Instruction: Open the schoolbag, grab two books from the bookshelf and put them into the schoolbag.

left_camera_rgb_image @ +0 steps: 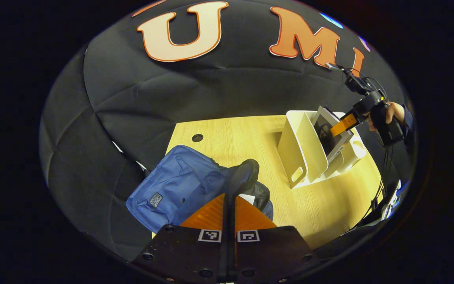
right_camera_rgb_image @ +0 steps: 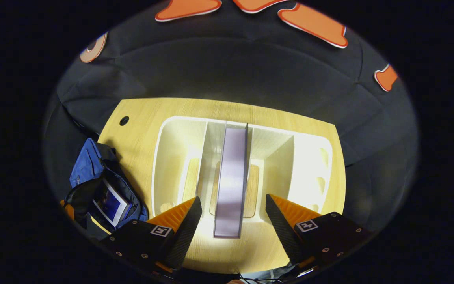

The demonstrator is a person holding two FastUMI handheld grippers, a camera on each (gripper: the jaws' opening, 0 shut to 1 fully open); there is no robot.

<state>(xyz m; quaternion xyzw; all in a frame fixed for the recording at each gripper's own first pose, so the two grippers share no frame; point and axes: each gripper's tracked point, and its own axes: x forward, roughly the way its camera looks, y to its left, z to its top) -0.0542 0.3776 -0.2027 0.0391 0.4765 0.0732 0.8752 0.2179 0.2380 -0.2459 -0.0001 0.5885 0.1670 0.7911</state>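
Right gripper (right_camera_rgb_image: 233,215) wide open, straddling upright book (right_camera_rgb_image: 231,181) in bookshelf (right_camera_rgb_image: 164,157); left gripper (left_camera_rgb_image: 229,197) pinching schoolbag (left_camera_rgb_image: 175,185) strap.

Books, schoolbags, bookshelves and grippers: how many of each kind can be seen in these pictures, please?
Books: 2, one upright in the bookshelf, one inside the schoolbag
Schoolbags: 1
Bookshelves: 1
Grippers: 2, left gripper, right gripper
Total: 6

Blue schoolbag (left_camera_rgb_image: 172,189) with dark lining showing; white bookshelf (right_camera_rgb_image: 309,165) standing on a pale wood-grain bench (left_camera_rgb_image: 250,138); book (right_camera_rgb_image: 231,177) showing a lilac-grey edge; second book (right_camera_rgb_image: 110,203) showing a blue, white-bordered cover.
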